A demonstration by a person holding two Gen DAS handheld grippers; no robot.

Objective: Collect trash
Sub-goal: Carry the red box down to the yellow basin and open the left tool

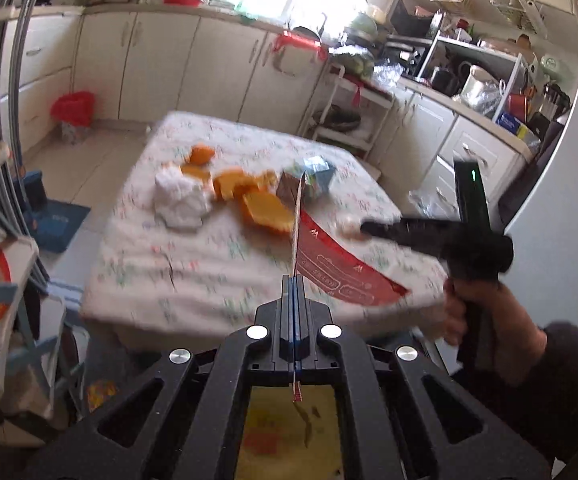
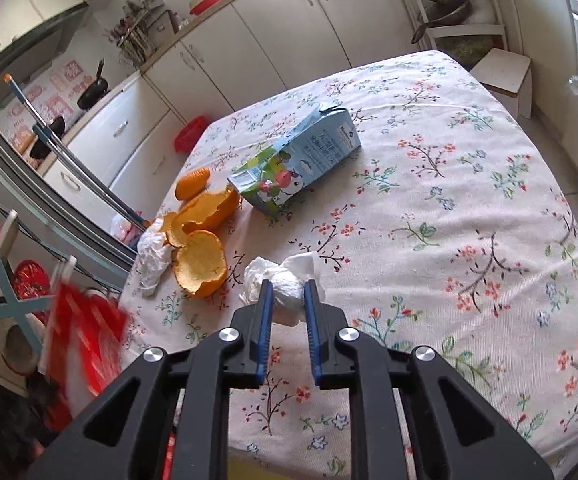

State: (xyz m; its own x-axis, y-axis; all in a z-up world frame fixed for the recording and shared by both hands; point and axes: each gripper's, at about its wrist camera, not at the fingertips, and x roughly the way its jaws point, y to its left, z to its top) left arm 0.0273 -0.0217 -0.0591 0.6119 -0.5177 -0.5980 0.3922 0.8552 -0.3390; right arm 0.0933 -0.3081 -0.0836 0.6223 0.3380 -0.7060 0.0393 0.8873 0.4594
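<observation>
Kitchen table (image 2: 469, 184): right gripper (image 2: 287, 292) clamped on crumpled tissue (image 2: 287, 290) near the front edge; left gripper (image 1: 296, 280) pinched on red bag (image 1: 329, 264). Loose grip risks dropping tissue beside bag; orange peels (image 2: 203, 260), milk carton (image 2: 295, 164) farther back.

Your left wrist view is smeared by motion, so the orange peels (image 1: 249, 196) and the carton (image 1: 309, 178) on the table (image 1: 193, 280) lose their edges, and the print on the red wrapper (image 1: 329, 264) cannot be read. In your right wrist view the red wrapper (image 2: 85, 344) is only a blur at the table's left edge, and the lower part of the crumpled tissue (image 2: 285, 288) hides behind the right gripper (image 2: 287, 292) fingers. The table's near edge is covered there by the gripper body.
</observation>
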